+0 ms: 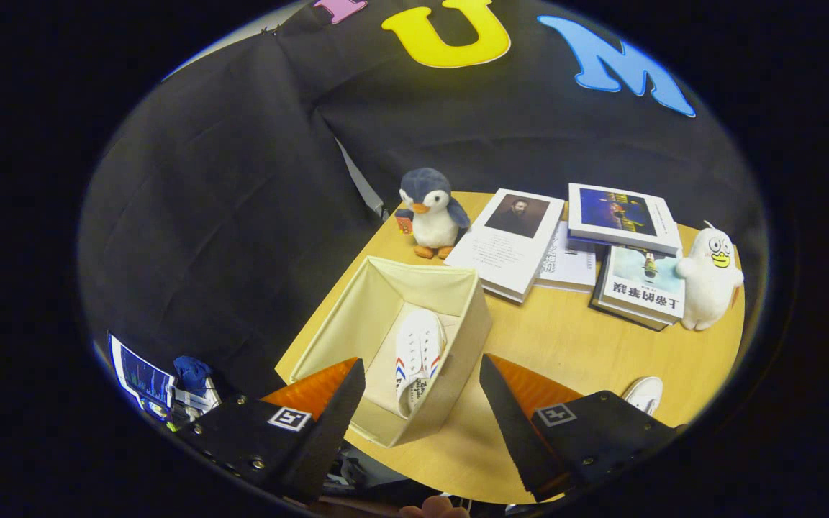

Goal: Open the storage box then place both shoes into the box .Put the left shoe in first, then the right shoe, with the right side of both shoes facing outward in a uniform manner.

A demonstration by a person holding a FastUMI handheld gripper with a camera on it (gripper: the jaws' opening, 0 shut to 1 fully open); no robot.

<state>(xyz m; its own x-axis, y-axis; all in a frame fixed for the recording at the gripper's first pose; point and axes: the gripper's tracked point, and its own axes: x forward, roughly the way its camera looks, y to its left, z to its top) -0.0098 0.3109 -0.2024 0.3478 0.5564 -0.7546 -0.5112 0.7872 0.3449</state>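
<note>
Box (393, 338) open on table (565, 345), one shoe (418, 360) already lying inside. Gripper (422, 403) above it, fingers spread, holding nothing. Second shoe (645, 394) on table right of fingers, partly hidden. Judgement: half done; that shoe left to pick and box.

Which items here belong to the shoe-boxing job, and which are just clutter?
Job: storage box, open; shoe inside it; second shoe on the table; gripper, jaws open above the box.
Clutter: penguin plush, white duck plush, books.
</note>
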